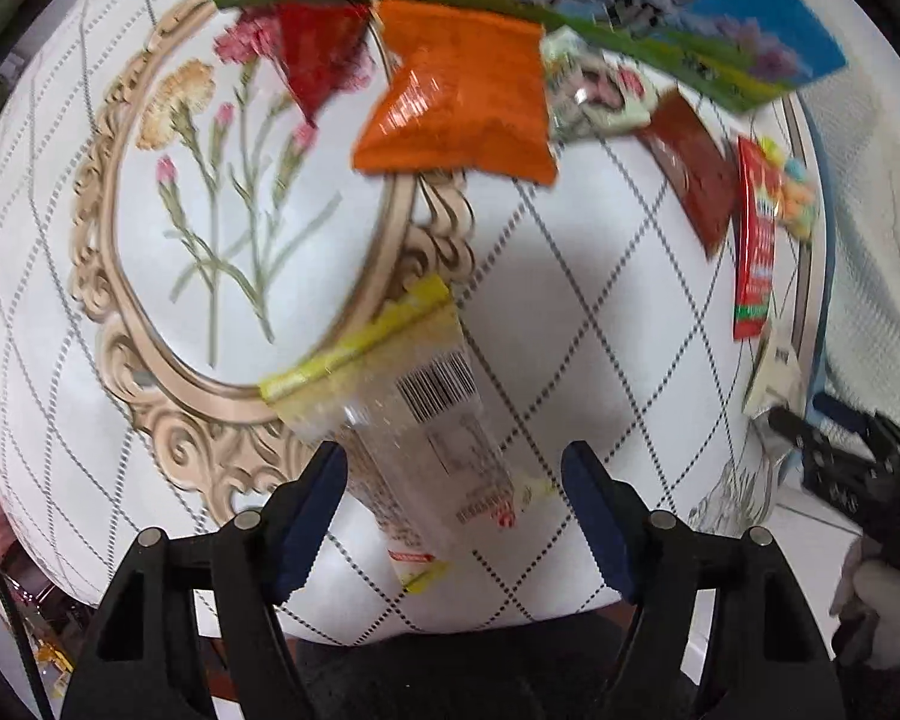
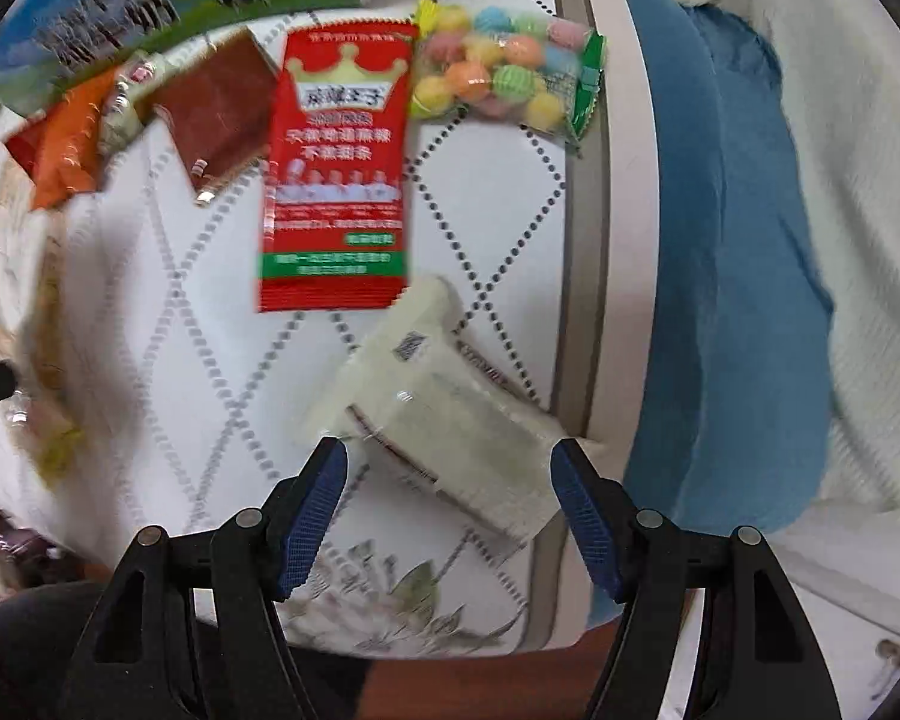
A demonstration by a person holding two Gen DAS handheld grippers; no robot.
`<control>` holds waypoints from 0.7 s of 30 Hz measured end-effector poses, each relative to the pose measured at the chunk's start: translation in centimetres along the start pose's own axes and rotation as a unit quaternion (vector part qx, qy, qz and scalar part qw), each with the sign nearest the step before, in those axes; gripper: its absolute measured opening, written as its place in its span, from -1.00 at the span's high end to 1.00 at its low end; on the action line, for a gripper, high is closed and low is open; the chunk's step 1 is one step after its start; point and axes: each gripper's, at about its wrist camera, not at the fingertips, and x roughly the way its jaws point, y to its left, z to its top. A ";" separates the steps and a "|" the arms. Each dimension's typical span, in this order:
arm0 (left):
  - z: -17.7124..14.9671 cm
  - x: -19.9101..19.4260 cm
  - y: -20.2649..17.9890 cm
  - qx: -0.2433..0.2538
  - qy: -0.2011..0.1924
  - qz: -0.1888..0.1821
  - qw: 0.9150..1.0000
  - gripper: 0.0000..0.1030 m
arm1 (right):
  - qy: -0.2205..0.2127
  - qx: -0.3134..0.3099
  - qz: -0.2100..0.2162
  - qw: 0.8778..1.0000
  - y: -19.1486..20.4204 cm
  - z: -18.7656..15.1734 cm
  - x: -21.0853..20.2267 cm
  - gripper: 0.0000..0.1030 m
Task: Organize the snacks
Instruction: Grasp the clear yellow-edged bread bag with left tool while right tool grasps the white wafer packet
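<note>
In the left wrist view my left gripper [image 1: 455,474] is open over a clear snack pack with a yellow header and barcode [image 1: 402,414] that lies between the fingers on the white quilted surface [image 1: 600,312]. Beyond lie an orange packet [image 1: 462,102], a red packet [image 1: 321,48], a pale wrapped snack [image 1: 594,90], a brown packet [image 1: 693,168] and a red crown-print packet [image 1: 756,240]. In the right wrist view my right gripper [image 2: 449,471] is open around a white wrapped cake [image 2: 450,414]. The crown-print packet [image 2: 336,162], a bag of coloured candy balls [image 2: 504,72] and the brown packet [image 2: 222,102] lie beyond.
A large green and blue printed box [image 1: 660,0] stands at the back edge; it also shows in the right wrist view [image 2: 150,6]. A blue cloth [image 2: 726,270] and white bedding [image 2: 858,180] lie right of the surface. The right gripper's body [image 1: 852,456] shows at the left view's right edge.
</note>
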 end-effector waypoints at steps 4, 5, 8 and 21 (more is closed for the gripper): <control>-1.2 2.0 0.8 -0.028 0.035 -0.013 0.999 -0.41 | -0.020 0.108 0.026 0.994 -2.9 1.4 1.5 -0.42; -1.3 2.3 1.1 -0.039 0.039 -0.017 0.998 -0.41 | -0.021 0.134 0.046 0.990 -3.7 1.6 1.4 -0.42; -1.1 3.0 2.5 -0.077 0.048 -0.030 0.995 -0.41 | -0.028 0.154 0.103 0.982 -5.3 1.6 0.6 -0.44; 0.5 4.3 1.0 0.002 0.001 0.027 1.000 -0.26 | 0.007 0.141 0.155 0.978 -2.9 1.2 2.1 -0.24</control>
